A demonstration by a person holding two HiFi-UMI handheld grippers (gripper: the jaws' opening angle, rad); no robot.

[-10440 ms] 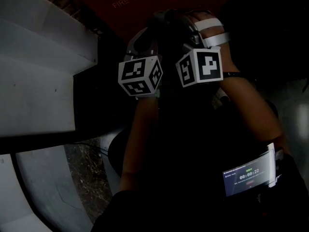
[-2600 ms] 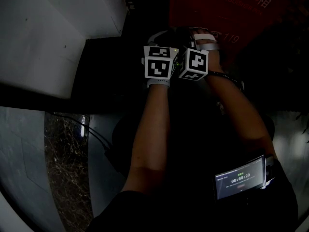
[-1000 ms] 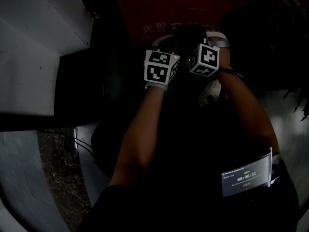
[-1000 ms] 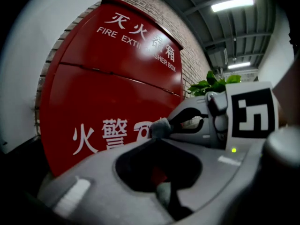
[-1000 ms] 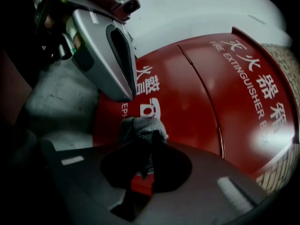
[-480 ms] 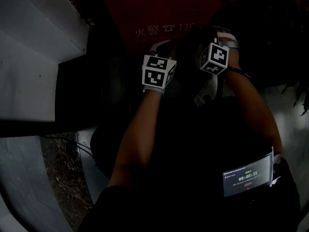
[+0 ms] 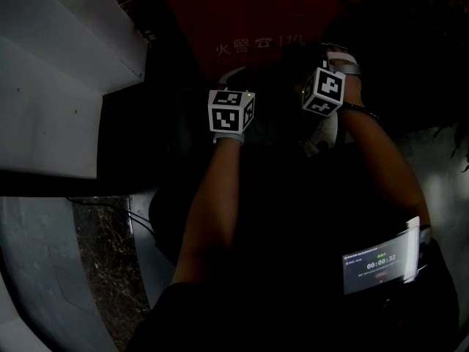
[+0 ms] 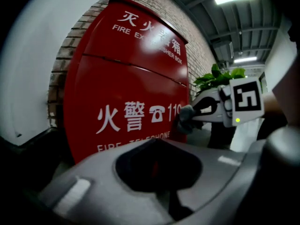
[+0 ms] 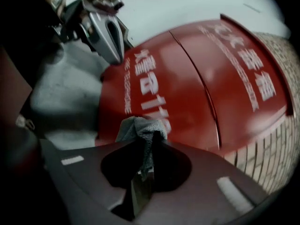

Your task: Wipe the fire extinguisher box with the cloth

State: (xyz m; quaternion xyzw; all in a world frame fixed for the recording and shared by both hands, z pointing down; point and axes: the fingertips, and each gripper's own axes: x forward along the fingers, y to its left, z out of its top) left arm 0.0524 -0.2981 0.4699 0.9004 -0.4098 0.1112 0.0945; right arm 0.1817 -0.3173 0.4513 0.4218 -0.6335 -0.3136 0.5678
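**Cloth on the red front, spare tongs idle**

Nearest me, both forearms reached forward and up, elbows bent, with the timer screen (image 7: 379, 264) strapped on my right forearm facing my eyes.

My right gripper (image 9: 144, 154) was clamped on the grey cloth (image 9: 140, 128). I had pinched it deep between the jaws so that a bunched wad stood out past the tips. I judge that this let the fabric, not the metal, meet the paint.

That wad sat against the front of the fire extinguisher box (image 9: 197, 88), low on its door beside the white "119" print. My right wrist was cocked so the jaws pointed into the panel.

My left gripper (image 8: 159, 168) had its jaws together on nothing. It hung just left of the other one, aimed at the lower lettering. I cannot tell whether it touched the box. It had no part in the wiping, as far as I could judge.

Behind the box rose the brick wall (image 8: 199, 41), and a green plant (image 8: 218, 76) stood off past its right edge.
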